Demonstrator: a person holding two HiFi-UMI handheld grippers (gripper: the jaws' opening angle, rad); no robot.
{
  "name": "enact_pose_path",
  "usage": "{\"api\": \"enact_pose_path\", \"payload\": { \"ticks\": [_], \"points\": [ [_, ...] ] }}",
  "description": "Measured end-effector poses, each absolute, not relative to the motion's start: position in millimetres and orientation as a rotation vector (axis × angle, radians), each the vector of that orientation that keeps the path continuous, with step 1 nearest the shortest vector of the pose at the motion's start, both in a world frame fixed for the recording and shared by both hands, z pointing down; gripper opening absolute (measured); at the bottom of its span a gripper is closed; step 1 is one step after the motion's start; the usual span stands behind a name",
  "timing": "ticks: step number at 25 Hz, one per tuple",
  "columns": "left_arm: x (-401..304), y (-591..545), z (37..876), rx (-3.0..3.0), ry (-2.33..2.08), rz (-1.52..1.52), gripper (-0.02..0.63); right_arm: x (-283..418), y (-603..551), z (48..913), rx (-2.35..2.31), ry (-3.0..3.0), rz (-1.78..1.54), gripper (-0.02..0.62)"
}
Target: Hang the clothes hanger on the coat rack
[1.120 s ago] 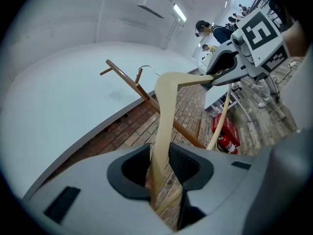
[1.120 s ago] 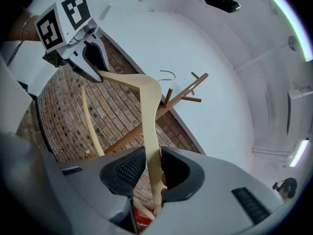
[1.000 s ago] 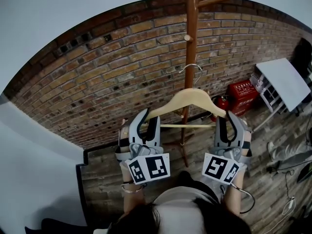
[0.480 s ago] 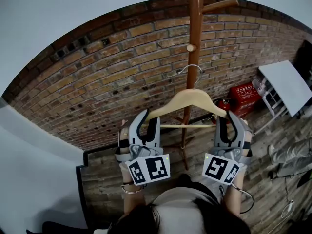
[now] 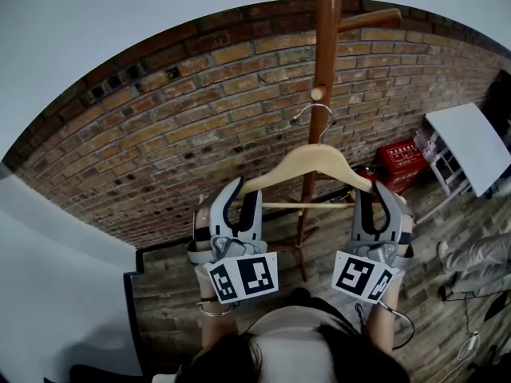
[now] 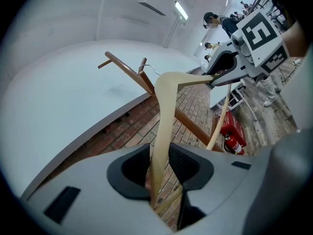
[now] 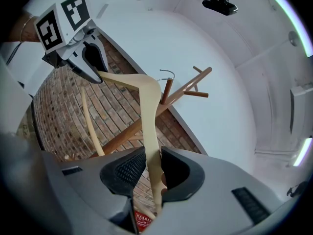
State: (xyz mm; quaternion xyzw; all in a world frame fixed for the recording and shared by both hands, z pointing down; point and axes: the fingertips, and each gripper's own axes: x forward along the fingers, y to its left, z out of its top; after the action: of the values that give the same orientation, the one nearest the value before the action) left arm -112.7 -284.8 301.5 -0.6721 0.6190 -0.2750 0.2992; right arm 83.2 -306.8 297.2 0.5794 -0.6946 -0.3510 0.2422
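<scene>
A pale wooden clothes hanger (image 5: 307,166) with a metal hook (image 5: 314,116) is held level in front of me. My left gripper (image 5: 238,200) is shut on its left arm (image 6: 164,131). My right gripper (image 5: 366,200) is shut on its right arm (image 7: 149,131). The brown wooden coat rack (image 5: 323,62) stands just beyond, its pole rising past the hook. A short round peg (image 5: 318,93) sticks out just above the hook, and a longer peg (image 5: 371,19) reaches right higher up. In the right gripper view the hook (image 7: 167,74) sits close to the pole (image 7: 168,89).
A brick wall (image 5: 176,126) runs behind the rack. A red fire extinguisher box (image 5: 399,162) and a white folding table (image 5: 471,138) stand at the right on the wooden floor (image 5: 447,309). A person's leg (image 5: 475,258) shows at the far right.
The hanger and both grippers have edged closer to the rack; the pole and its pegs sit slightly lower and nearer the hook. Both grips are unchanged.
</scene>
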Motion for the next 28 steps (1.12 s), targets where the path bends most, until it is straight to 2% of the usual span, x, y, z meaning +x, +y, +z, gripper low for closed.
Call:
{"api": "enact_pose_path", "payload": {
  "ticks": [28],
  "points": [
    [-112,-331,305,-1.800,1.669,-0.754,0.123,84,-354,297,1.568,-1.919,-0.942,0.115]
  ]
}}
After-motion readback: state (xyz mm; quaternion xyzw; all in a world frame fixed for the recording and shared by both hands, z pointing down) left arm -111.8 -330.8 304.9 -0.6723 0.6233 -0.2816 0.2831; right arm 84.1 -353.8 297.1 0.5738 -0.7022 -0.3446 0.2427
